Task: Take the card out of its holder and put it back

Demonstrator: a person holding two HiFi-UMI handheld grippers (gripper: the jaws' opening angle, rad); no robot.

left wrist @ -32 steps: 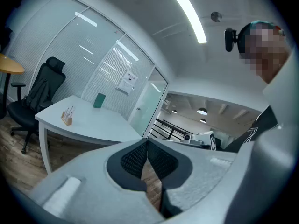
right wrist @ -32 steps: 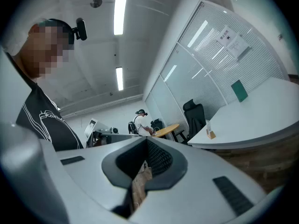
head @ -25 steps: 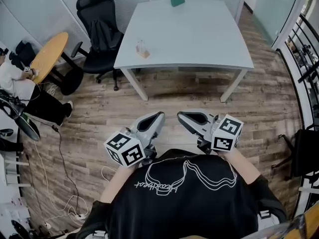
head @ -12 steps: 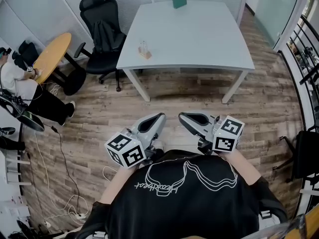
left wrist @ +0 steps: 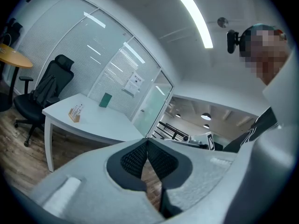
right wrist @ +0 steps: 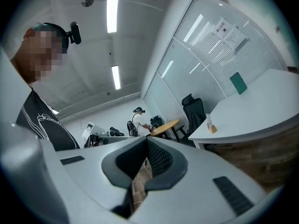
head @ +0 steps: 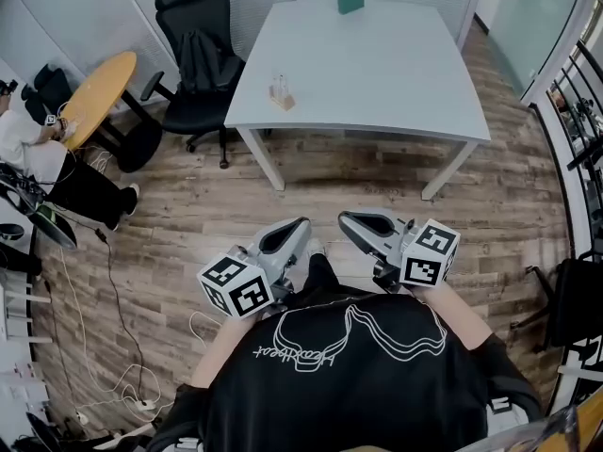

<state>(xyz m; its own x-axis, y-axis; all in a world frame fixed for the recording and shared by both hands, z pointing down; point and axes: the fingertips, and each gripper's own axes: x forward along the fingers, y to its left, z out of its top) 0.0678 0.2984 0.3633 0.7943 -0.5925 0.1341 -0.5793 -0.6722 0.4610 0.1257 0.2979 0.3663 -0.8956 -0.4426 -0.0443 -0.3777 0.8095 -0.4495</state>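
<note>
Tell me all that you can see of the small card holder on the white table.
The card holder is a small, wood-coloured block with pale cards standing upright in it. It stands on the white table, near the edge that faces the black chair. Only the table touches it.

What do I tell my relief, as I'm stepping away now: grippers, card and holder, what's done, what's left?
Left gripper: shut, empty, held in front of the chest.
Right gripper: shut, empty, beside the left one.
The card appears to stand in its holder near the left edge of the white table, well ahead of both grippers, with open floor between.
Done: nothing that shows.
Left: step up, pull the card out, put it back.
</note>
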